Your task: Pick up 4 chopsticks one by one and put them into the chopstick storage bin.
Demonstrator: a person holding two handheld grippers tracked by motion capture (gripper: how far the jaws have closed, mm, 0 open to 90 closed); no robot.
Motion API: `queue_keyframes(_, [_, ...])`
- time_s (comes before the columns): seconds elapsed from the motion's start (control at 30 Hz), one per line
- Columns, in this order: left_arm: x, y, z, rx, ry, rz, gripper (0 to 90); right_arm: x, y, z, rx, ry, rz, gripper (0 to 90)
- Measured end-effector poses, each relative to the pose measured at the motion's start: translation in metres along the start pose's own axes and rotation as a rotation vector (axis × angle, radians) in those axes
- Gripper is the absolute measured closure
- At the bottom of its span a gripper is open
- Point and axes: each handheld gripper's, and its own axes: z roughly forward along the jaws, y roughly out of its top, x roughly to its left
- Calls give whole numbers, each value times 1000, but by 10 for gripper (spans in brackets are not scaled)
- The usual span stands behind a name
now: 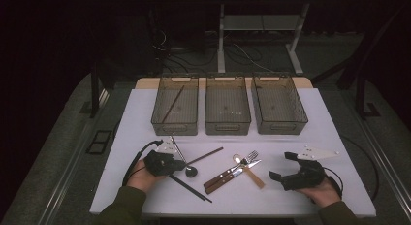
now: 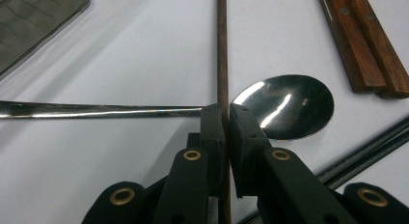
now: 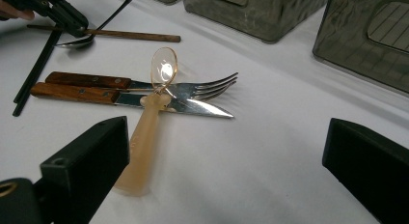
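The left gripper (image 2: 223,119) has its fingers clenched on the thin dark-brown wooden chopstick (image 2: 222,45), which runs straight ahead from between the pads across the white desk (image 2: 120,55). To do this pick well, I judge the grasp should stay firm and square on the stick, then lift straight up so the far end clears the polished steel spoon (image 2: 289,105), whose bowl lies just right of the fingers and whose handle stretches away to their left, close against the stick. A tilt could drag the spoon along. The chopstick is slender, round and matte, with an even brown grain. Right of the fingers lie the black chopstick pair (image 2: 366,151) and, farther ahead, two wooden-handled pieces of cutlery (image 2: 366,45). The left smoky-grey plastic bin (image 1: 175,106) already holds a matching stick, a likely goal. The right gripper (image 3: 226,151) waits with fingers released and wide apart, a translucent amber plastic spoon (image 3: 147,132) just inside its left finger.
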Motion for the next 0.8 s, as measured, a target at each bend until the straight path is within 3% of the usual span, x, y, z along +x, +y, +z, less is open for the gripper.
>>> queue_keyframes(0.43, [2, 2, -4, -14, -2, -8, 847, 0, 0, 0, 2, 0, -1, 23])
queue_keyframes(0.8, [2, 4, -21, -76, 39, -75, 846, 0, 0, 0, 1, 1, -1, 23])
